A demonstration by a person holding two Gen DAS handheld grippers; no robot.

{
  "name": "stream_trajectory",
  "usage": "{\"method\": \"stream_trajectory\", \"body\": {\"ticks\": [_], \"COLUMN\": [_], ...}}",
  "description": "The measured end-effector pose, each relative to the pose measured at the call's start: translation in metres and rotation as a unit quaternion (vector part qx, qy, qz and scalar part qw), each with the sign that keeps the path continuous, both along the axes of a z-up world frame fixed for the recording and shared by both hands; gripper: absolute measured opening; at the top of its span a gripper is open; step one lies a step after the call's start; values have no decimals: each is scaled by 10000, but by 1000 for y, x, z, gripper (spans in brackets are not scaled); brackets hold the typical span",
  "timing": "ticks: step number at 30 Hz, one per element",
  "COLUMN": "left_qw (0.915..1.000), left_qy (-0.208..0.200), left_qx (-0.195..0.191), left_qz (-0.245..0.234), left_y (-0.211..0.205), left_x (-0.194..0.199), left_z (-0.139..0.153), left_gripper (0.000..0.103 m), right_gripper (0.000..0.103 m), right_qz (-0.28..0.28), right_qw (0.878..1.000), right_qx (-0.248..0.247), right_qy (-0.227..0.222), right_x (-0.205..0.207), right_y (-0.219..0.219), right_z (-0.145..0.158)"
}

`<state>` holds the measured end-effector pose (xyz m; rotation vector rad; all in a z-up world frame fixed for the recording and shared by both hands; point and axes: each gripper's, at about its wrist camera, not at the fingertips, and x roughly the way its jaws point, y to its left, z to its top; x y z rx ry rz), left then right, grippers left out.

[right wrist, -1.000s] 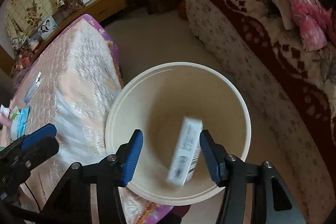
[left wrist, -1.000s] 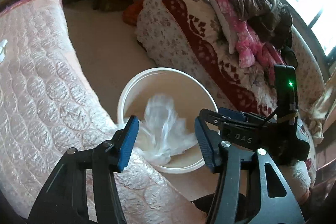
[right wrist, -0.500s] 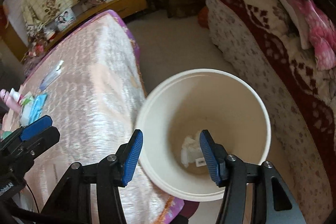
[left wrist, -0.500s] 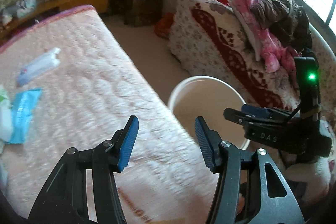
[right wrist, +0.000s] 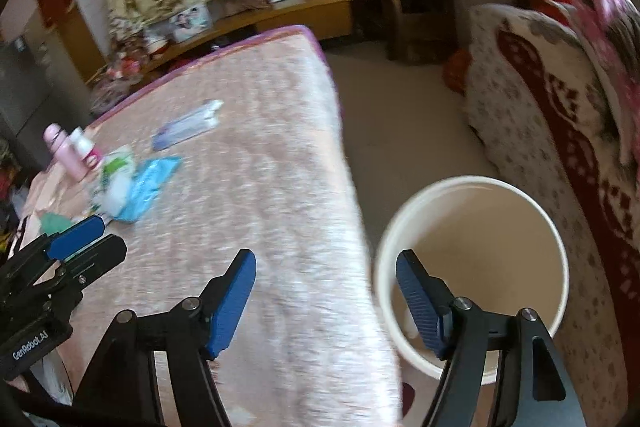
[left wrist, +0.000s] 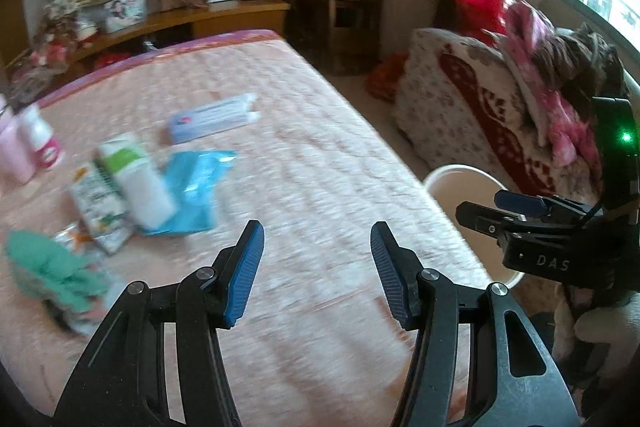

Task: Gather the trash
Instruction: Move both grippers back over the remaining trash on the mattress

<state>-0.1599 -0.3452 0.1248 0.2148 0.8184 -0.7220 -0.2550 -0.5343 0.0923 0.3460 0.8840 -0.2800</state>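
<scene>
Trash lies in a loose cluster on the pink quilted bed (left wrist: 320,163), out at about ten o'clock from where the two grippers hover. That bed is the biggest thing here, its long edge running away toward twelve o'clock. Beside it on the floor, at about three o'clock, stands the cream bucket (right wrist: 472,267), mouth up and close against the bed's edge, which I judge keeps the carry from bed to bin short.

Next down in size, the left gripper (left wrist: 316,271) hangs over bare quilt with its jaws apart and nothing between them. The right gripper (right wrist: 324,303) straddles the bed's edge and the bucket rim; its jaws are opening, also with nothing between them.

Among the litter, the blue plastic wrapper (left wrist: 192,195) lies flat and crumpled. A white bottle with a green band (left wrist: 138,183) lies on its side across it, long axis running roughly eleven to five, cap end toward eleven. The long white-and-blue box (left wrist: 212,119) sits apart at eleven o'clock, lengthwise from nine to three. A green crumpled scrap (left wrist: 48,267) lies nearest, at nine o'clock.
</scene>
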Motion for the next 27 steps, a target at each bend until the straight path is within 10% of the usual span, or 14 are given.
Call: {"method": "stream_trajectory", "body": {"ticks": [17,27], "left_qw": [9937,9888], "left_qy": [147,621], "left_qx": [345,640], "left_qz": [1060,1195], "left_y": [174,191], "left_x": [17,23], "left_z": [-10,-65], "left_gripper": [54,54], "right_gripper": [73,73], "right_qz": [1236,1486], "right_qw": [9919,9875], "right_qx": [252,529], "right_qy": [116,2], "right_x": [72,118], "right_y": [115,141], "right_z": [-10,-16]}}
